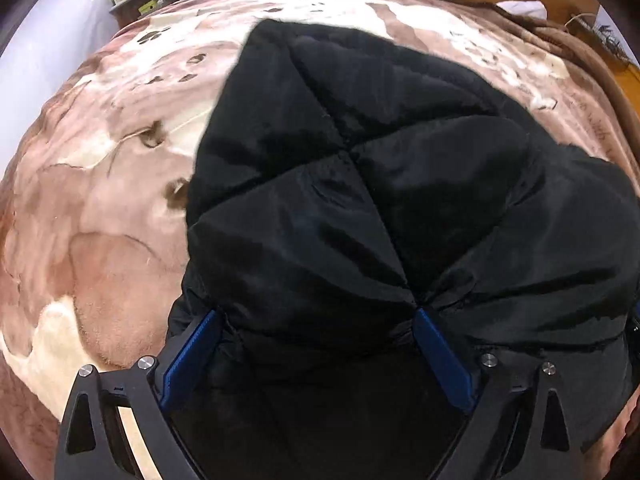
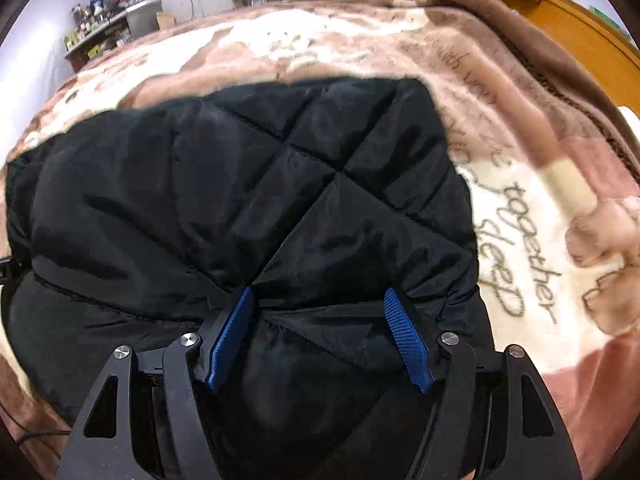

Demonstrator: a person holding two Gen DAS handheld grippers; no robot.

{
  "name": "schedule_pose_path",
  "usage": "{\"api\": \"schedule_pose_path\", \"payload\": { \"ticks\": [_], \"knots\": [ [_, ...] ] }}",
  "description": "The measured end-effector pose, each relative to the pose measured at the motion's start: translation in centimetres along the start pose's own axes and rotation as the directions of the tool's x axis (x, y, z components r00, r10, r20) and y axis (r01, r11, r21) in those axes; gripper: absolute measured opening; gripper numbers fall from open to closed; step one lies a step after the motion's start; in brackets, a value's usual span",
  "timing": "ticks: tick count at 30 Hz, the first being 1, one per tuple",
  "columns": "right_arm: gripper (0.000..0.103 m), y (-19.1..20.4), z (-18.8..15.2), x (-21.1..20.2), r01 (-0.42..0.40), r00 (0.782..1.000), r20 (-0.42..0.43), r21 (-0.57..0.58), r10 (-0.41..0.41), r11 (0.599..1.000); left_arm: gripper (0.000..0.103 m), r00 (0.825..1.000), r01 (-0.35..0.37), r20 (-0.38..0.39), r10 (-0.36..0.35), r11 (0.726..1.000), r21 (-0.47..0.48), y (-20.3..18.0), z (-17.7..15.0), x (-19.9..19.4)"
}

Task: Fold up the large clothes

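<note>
Clearly soft and puffy, the black quilted padded jacket (image 1: 360, 184) on the bed bunches between both grippers' pads, left gripper (image 1: 316, 316) and right gripper (image 2: 320, 296) pinching its near hem.

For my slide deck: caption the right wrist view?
Right gripper clamps a bunched fold of black quilted jacket over a patterned blanket.

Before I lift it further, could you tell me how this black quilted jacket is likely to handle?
The black quilted jacket probably flops, since it bunches at the right gripper. Its puffy panels suggest lightness. The shiny shell may slip on the plush blanket.
</note>
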State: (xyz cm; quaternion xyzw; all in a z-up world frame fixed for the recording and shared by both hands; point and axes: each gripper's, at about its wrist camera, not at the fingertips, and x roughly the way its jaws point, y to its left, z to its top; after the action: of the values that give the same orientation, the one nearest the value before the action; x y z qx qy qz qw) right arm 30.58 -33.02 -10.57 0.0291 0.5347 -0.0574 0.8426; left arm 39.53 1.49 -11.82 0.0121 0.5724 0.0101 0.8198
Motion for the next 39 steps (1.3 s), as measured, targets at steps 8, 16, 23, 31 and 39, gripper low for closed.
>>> {"api": "schedule_pose_path", "payload": {
  "ticks": [8, 16, 23, 31, 39],
  "knots": [
    [0.069, 0.1, 0.2, 1.4, -0.007, 0.999, -0.033, 0.018, 0.008, 1.0, 0.103, 0.997, 0.045, -0.06, -0.048, 0.998, -0.041, 0.6, 1.1, 2.6],
    [0.069, -2.4, -0.2, -5.2, -0.003, 0.996, 0.085, 0.012, 0.002, 1.0, 0.095, 0.998, 0.061, 0.034, -0.06, 0.997, -0.045, 4.6, -0.1, -3.7],
    [0.071, -4.1, -2.4, -2.5, 0.074, 0.997, -0.011, -0.014, -0.074, 0.997, 0.093, 0.999, 0.039, -0.013, -0.041, 0.993, -0.112, 7.8, -2.3, -1.4],
    [0.076, -4.1, -2.5, -1.1, 0.036, 0.999, -0.038, 0.025, -0.035, 0.999, 0.093, 0.991, -0.127, 0.033, 0.126, 0.991, 0.038, 5.2, -1.7, -0.9],
    [0.077, -8.2, -2.6, -6.6, -0.155, 0.987, 0.066, 0.128, 0.147, 0.98, 0.093, 0.99, 0.14, -0.005, -0.14, 0.989, -0.044, 10.9, -1.3, -3.6]
  ]
}}
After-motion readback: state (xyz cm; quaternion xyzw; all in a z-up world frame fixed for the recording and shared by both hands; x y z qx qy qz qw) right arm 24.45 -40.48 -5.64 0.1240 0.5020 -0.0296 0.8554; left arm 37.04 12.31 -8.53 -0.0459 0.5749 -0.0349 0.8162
